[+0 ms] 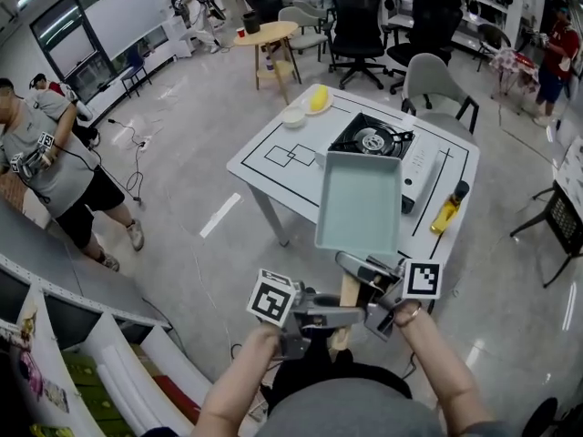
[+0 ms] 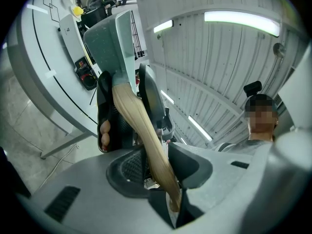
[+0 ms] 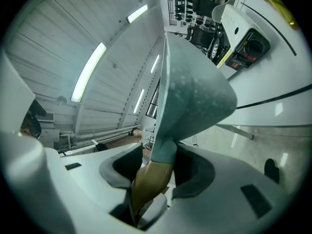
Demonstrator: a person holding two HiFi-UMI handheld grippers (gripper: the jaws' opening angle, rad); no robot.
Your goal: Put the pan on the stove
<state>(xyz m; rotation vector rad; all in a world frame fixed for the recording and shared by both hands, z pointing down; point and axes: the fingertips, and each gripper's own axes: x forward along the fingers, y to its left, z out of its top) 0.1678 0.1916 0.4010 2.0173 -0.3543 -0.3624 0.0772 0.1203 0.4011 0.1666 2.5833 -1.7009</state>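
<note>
A pale teal rectangular pan with a wooden handle hangs in the air over the near edge of the white table. Both grippers are shut on that handle. My left gripper grips it low down, and my right gripper grips it close to the pan body. In the left gripper view the handle runs between the jaws of the left gripper up to the pan. The right gripper holds where handle meets pan. The portable stove sits just beyond the pan.
A yellow bottle lies to the right of the stove. A white bowl and a yellow object sit at the table's far corner. A person stands at the left, chairs are behind the table, and shelving is at lower left.
</note>
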